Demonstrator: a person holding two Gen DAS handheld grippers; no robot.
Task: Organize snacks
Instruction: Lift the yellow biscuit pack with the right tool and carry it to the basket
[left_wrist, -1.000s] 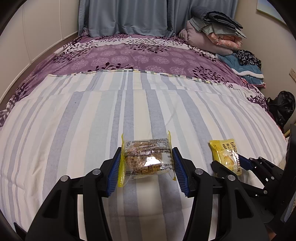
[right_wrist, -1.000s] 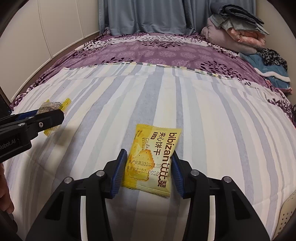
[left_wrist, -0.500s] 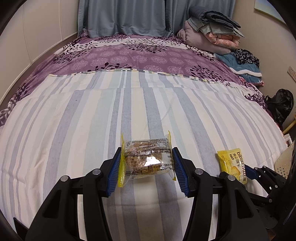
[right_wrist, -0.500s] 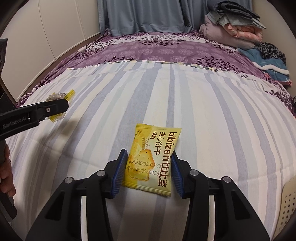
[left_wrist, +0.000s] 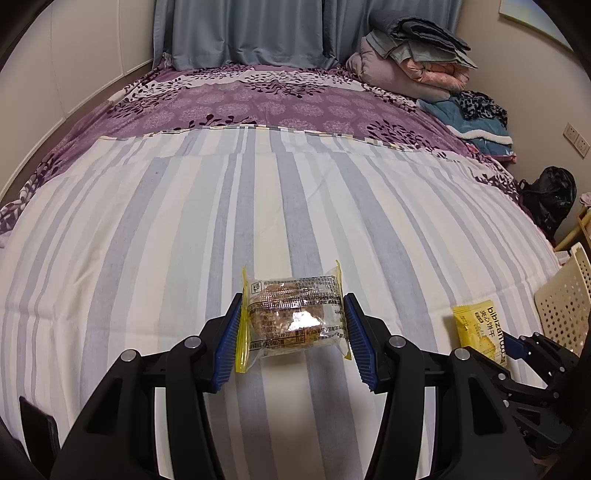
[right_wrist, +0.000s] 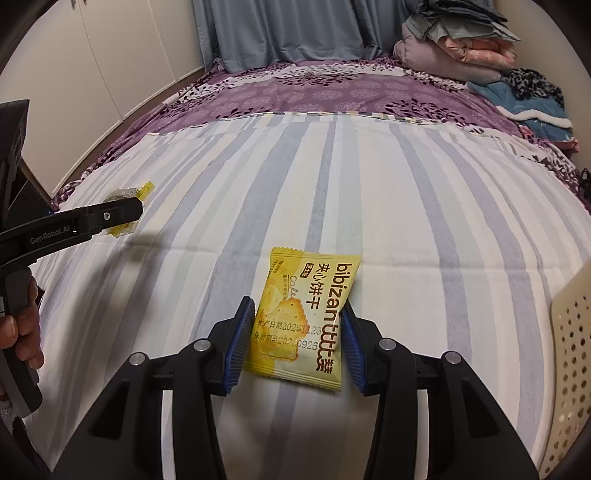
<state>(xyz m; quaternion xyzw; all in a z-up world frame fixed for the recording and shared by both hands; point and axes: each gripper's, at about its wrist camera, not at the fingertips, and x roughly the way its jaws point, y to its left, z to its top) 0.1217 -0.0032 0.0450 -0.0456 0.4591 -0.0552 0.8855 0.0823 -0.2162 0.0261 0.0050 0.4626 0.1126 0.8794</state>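
Observation:
My left gripper (left_wrist: 293, 332) is shut on a clear, yellow-edged cake packet (left_wrist: 293, 319), held above the striped bed sheet (left_wrist: 184, 229). My right gripper (right_wrist: 297, 339) is shut on a yellow bibizan biscuit packet (right_wrist: 306, 314), its blue pads pressing both long edges. The left wrist view shows the biscuit packet (left_wrist: 480, 332) low on the right, in the right gripper's black fingers. From the right wrist view, the left gripper (right_wrist: 122, 216) and its cake packet (right_wrist: 125, 195) appear at the left, with a person's hand (right_wrist: 22, 332) on the handle.
A cream perforated basket (left_wrist: 565, 306) stands at the bed's right edge, also seen as the basket (right_wrist: 572, 350) in the right wrist view. Folded quilts (left_wrist: 413, 62) and clothes lie at the far right of the bed. A black bag (left_wrist: 550, 195) sits on the floor.
Both grippers have carried their packets to the right across the bed. The cream basket has come into view at the right edge of both views.

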